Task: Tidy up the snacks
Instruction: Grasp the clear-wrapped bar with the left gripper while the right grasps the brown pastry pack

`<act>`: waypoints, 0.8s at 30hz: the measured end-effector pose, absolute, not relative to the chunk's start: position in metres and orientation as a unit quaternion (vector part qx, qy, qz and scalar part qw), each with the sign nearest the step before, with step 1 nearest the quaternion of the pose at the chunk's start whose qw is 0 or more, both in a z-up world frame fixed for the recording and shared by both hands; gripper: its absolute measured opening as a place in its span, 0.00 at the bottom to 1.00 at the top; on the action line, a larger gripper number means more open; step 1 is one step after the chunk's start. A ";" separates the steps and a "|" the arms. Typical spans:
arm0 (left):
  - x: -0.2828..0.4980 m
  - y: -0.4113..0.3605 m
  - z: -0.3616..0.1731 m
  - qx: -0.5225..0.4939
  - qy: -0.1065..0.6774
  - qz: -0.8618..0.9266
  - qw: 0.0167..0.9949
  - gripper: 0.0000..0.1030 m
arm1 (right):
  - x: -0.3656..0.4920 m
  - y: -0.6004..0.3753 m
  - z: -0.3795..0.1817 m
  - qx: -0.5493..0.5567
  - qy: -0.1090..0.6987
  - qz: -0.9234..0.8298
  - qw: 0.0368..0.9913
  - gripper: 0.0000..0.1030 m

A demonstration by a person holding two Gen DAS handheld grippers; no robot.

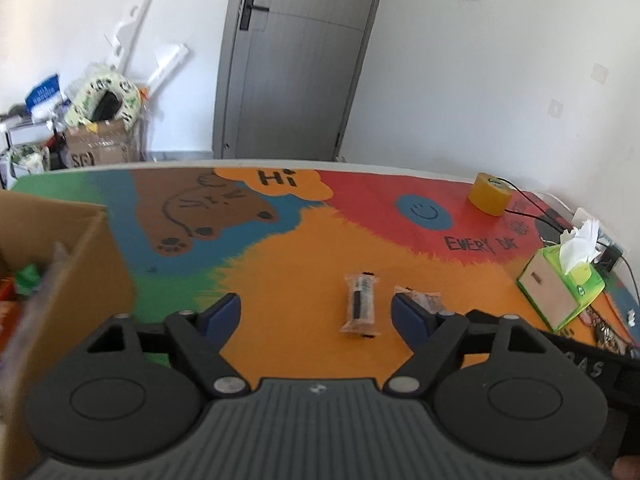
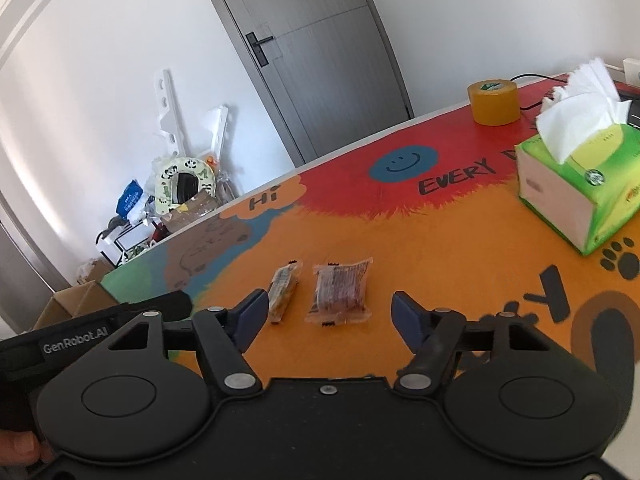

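Two clear-wrapped snacks lie on the orange part of the painted table. In the left wrist view the slim packet (image 1: 360,306) shows between the open fingers of my left gripper (image 1: 316,312), untouched. The second packet (image 1: 422,298) is partly hidden behind the right fingertip. In the right wrist view the wider reddish-brown packet (image 2: 340,292) lies in the gap of my open right gripper (image 2: 328,316), its pads clear of it. The slim packet (image 2: 284,292) rests just beyond the left fingertip. An open cardboard box (image 1: 80,260) with colourful packets inside stands at the left.
A green tissue box (image 2: 580,188) stands at the right and a yellow tape roll (image 2: 494,102) with a black cable sits behind it. The cardboard box (image 2: 76,300) is at the table's left end. A grey door and clutter lie beyond the far edge.
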State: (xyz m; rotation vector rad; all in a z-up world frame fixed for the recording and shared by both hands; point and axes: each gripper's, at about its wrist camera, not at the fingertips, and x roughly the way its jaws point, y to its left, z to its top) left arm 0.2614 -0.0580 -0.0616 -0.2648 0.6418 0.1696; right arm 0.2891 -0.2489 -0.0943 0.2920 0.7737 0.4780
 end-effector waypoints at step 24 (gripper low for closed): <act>0.329 -0.077 -0.105 -0.141 0.365 0.057 0.919 0.55 | 0.325 -0.243 -0.129 0.127 0.411 0.224 0.874 0.29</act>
